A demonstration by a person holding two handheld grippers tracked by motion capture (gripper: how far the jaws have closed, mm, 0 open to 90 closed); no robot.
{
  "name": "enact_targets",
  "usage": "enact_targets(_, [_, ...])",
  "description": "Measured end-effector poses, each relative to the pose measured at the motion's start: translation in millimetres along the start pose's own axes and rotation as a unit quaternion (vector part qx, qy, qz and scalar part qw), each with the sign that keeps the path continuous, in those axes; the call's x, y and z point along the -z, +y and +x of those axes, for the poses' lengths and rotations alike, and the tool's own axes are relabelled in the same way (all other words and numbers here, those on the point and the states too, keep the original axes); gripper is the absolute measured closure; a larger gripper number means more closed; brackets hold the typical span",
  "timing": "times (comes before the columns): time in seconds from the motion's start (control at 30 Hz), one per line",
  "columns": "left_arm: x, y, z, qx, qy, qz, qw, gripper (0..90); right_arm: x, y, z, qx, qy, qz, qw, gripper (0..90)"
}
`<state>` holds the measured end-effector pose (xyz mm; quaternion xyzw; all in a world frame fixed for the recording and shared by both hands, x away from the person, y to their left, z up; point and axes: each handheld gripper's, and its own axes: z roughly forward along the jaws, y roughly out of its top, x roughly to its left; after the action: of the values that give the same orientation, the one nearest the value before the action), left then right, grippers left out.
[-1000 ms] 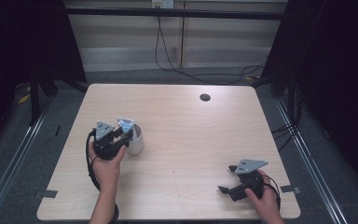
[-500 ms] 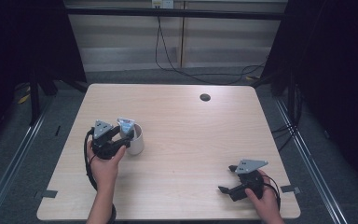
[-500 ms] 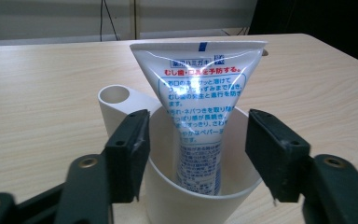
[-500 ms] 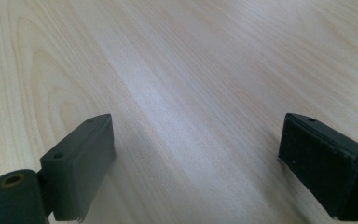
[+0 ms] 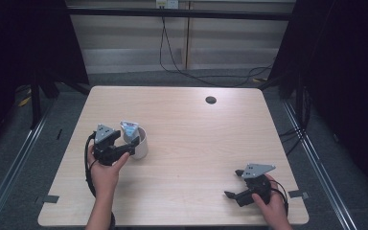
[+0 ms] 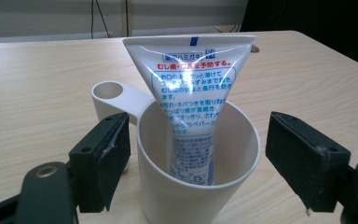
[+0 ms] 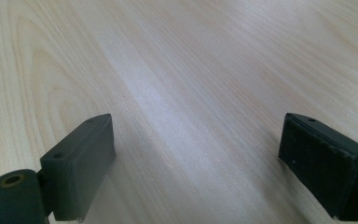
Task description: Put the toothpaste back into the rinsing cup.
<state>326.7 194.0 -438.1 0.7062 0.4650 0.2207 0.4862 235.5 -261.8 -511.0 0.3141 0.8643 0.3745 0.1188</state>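
Your left tool [image 6: 198, 163] gapes wide around the light, rigid cup [image 6: 196, 186]; pinch its walls at 3 and 9 o'clock, gently

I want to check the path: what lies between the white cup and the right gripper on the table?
In the high view, the stretch between the white cup and the right gripper is bare wooden table; nothing lies there.

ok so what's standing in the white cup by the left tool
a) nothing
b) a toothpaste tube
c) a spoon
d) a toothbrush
b, a toothpaste tube stands in the white cup, crimped end up, with the left tool open on either side of the cup.
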Motion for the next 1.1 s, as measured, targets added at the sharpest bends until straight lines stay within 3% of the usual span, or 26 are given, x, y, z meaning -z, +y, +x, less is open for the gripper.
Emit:
enact_targets(0.33, [2.0,-3.9,3.4,0.005,-0.012,0.012,0.9998,18.6,0.0,0.0,0.0,0.000,0.000,0.000,1.0000,10.1])
enact_targets(0.6, [6.2,-8.8,6.9,0.006,-0.015,0.008,0.9998,18.2,0.0,0.0,0.0,0.000,0.000,0.000,1.0000,10.1])
enact_targets(0.97, [10.4,-12.0,10.3,0.003,-0.025,0.008,0.9996,15.5,0.1,0.0,0.1,-0.001,0.000,0.001,1.0000,10.1])
enact_targets(1.1, [13.9,-15.1,12.7,-0.009,-0.030,0.015,0.9994,15.1,0.0,0.0,0.0,0.000,0.000,0.000,1.0000,10.1])
